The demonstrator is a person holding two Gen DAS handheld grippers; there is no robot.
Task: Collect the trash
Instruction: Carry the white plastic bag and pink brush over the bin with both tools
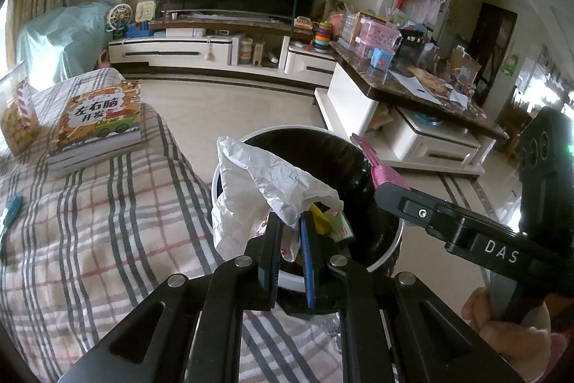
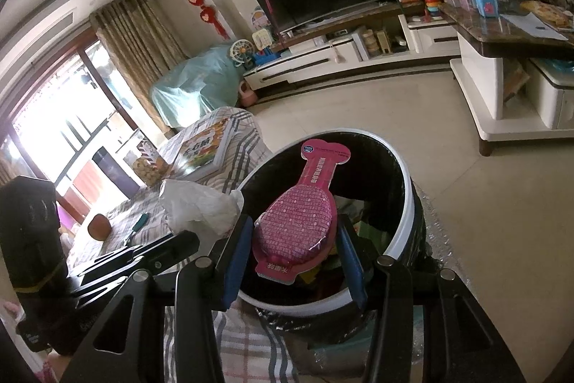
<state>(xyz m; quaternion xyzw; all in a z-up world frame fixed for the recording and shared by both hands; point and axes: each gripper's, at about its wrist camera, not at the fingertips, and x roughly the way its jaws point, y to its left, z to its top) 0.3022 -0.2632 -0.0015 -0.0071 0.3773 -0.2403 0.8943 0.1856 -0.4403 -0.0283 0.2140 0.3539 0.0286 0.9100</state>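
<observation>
A crumpled white paper [image 1: 258, 182] is pinched in the nearly closed left gripper [image 1: 292, 225] at frame centre, over the bin's rim [image 1: 219, 167]. A pink packet [image 2: 297, 218] is clamped by the right gripper [image 2: 294, 250] above the bin. Neither is judged dropped yet; trash already lies inside.

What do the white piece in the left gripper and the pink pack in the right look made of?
The white piece looks like thin crumpled paper or film: matte, with sharp creases; I cannot tell which. The pink pack looks like printed card under a clear plastic blister: a glossy dome over a flat, cut-edged backing. Both hang over the bin, which looks like white plastic with a shiny black liner.
</observation>
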